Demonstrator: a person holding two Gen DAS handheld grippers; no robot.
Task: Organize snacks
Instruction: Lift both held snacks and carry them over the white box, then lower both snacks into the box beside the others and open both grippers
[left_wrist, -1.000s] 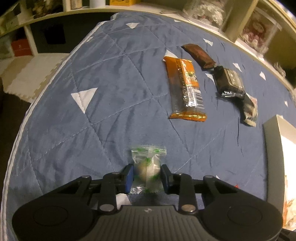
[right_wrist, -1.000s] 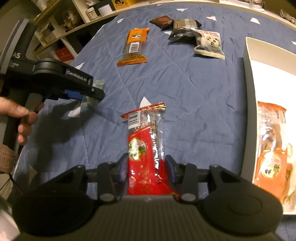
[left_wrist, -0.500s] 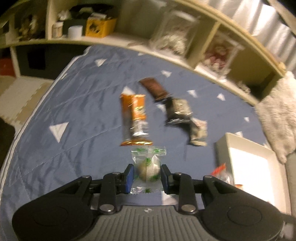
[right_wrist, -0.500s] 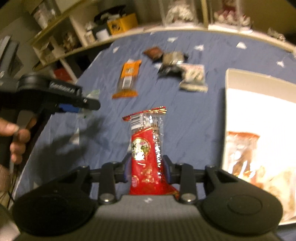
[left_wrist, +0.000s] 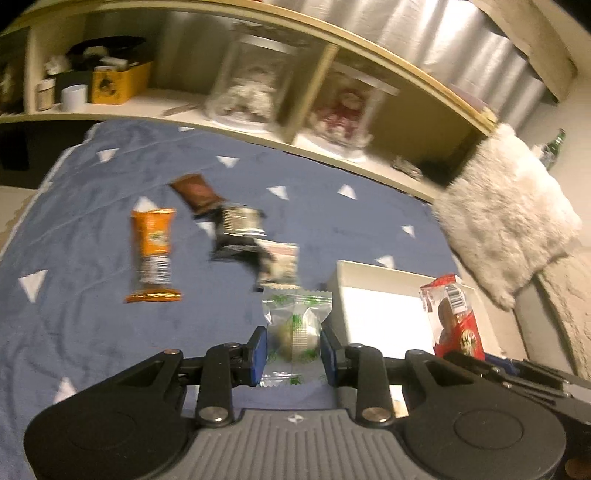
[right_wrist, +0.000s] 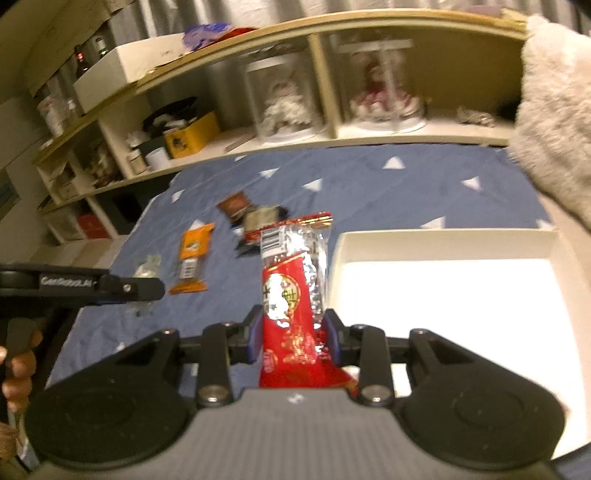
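Currently your left gripper (left_wrist: 293, 349) is closed on a clear green-printed candy wrapper (left_wrist: 294, 328), blue pads pressing both sides of the round sweet inside; the wrapper stands upright between the fingers, above the blue quilt (left_wrist: 74, 229). Your right gripper (right_wrist: 291, 334) is clamped on a red snack packet (right_wrist: 291, 306), gripped low on its red part, with the clear barcode end sticking up and away from you.

Container: a white tray (right_wrist: 443, 251) sits on the quilt at the right of the scene. In the right wrist view its floor is washed out by glare, so you cannot tell what, if anything, lies in it. The red packet is held at the tray's near left corner; in the left wrist view it shows over the tray (left_wrist: 369, 273) interior, but whether it touches the floor cannot be judged.

Loose on the quilt, far left of the tray: an orange bar (left_wrist: 153, 251), lying lengthwise; beyond it a brown wrapper (left_wrist: 195, 192); to its right a dark packet (left_wrist: 238, 232) touching a white-printed packet (left_wrist: 280, 264). All are motion-blurred.

Far edge: a shelf unit (right_wrist: 325, 88) with two clear domes and a yellow box (right_wrist: 192, 134). A white fur throw (left_wrist: 506, 218) hangs at the far right.
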